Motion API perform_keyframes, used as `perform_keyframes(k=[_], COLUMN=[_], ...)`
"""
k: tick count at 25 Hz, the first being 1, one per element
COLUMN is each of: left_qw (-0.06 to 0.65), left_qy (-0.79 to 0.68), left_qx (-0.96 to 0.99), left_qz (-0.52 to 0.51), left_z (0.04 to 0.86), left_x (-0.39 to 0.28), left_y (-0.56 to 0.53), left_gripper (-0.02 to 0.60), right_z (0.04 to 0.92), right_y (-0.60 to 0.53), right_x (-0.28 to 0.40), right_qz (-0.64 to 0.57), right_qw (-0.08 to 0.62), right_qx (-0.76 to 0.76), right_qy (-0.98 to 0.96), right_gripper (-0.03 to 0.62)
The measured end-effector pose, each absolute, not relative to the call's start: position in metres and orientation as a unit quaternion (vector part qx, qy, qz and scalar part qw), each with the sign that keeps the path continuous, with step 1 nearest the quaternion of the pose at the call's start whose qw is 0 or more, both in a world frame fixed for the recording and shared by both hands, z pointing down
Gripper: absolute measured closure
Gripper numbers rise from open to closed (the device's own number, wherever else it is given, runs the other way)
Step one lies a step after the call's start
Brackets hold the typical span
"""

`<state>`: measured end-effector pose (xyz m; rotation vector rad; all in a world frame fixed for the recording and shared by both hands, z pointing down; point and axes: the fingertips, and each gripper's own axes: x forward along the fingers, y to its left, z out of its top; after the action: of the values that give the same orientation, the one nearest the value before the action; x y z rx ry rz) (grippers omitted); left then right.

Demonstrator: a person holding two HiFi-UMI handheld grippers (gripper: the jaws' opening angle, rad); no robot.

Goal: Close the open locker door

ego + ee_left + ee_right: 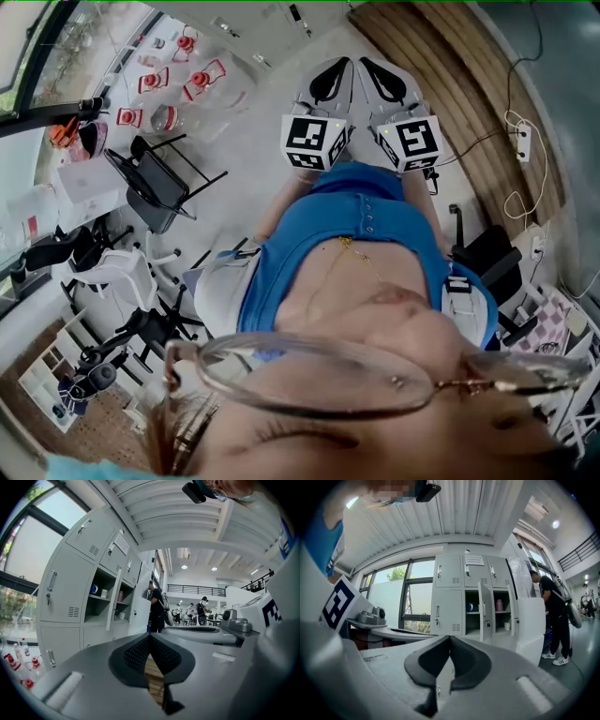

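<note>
A grey bank of lockers (454,599) stands some way ahead. One compartment is open, with its narrow door (485,613) swung out toward me and a blue cup and a pink bottle on the shelf inside. In the left gripper view the same open door (114,599) shows at the left. My left gripper (150,641) is shut with nothing between its pads. My right gripper (450,644) is shut too, and empty. In the head view both grippers, left (330,84) and right (386,82), are held side by side close to my body, far from the lockers.
A person in black (555,616) stands by a second, wider open door (529,620) at the right end of the lockers. Office chairs (155,187) and red-and-white items (187,80) lie on the floor to my left. Cables (520,169) run along the floor at the right.
</note>
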<state>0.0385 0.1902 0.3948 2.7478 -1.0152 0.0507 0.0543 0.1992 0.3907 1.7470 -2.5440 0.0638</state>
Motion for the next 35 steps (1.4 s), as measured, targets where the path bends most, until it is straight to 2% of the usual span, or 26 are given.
perform_keyframes(k=[18,35], left_qw=[0.105,0.116], left_qy=[-0.346,-0.371], left_qx=[0.932,0.921], left_qz=[0.025,0.024], left_z=[0.405,0.41], left_x=[-0.002,0.005], left_y=[0.116,0.057], left_gripper=[0.581,0.581], right_z=[0.4,0.401], right_y=[0.124,0.062], right_x=[0.017,0.024], right_qz=[0.025,0.03], right_qw=[0.025,0.027], right_qx=[0.558,0.535], right_qy=[-0.829,-0.844], right_gripper=[0.592,0.592])
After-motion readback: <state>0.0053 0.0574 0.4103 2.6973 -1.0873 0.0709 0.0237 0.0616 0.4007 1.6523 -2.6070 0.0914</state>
